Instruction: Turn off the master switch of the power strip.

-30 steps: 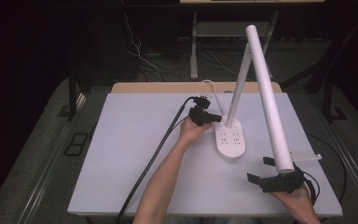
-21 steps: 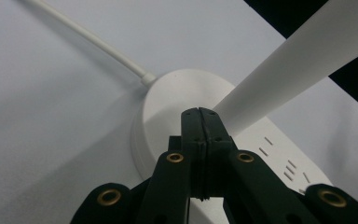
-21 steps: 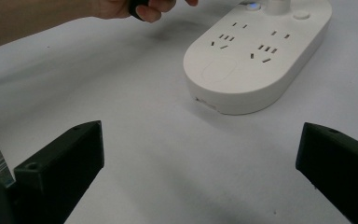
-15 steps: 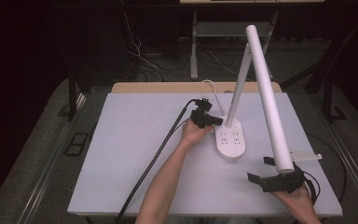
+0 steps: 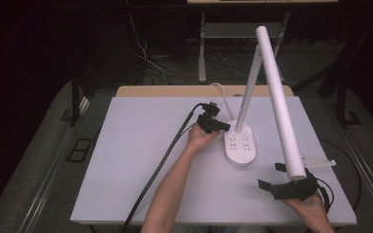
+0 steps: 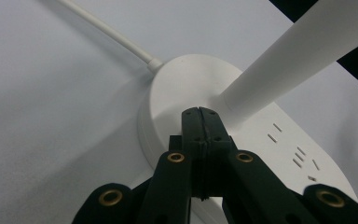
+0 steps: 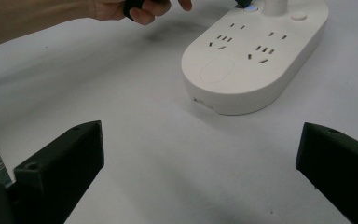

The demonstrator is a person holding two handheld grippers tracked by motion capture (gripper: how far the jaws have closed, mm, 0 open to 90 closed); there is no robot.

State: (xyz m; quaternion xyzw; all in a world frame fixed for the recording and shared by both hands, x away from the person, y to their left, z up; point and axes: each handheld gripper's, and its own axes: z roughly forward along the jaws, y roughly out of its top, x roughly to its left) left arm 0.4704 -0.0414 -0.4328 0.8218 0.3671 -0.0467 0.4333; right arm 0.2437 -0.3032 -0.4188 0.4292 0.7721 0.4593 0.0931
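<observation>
Lamp base point(image 5: 239, 144) on the desk point(image 5: 126, 170), a little toward 3 o'clock of its middle. Lamp post point(image 5: 248, 87) rising from the base's 12 o'clock end, leaning toward 1 o'clock. Lamp head point(image 5: 279, 102) slanting from up at 12 o'clock down toward 5 o'clock, its low end just above the right hand-held gripper point(image 5: 277, 175). Left hand-held gripper point(image 5: 227, 127) at 10 o'clock of the base, tips touching the base beside the post's foot. Right hand-held gripper near the desk's 5 o'clock corner, apart from the base. Cord point(image 5: 222, 94) leaving the base toward 11 o'clock.
</observation>
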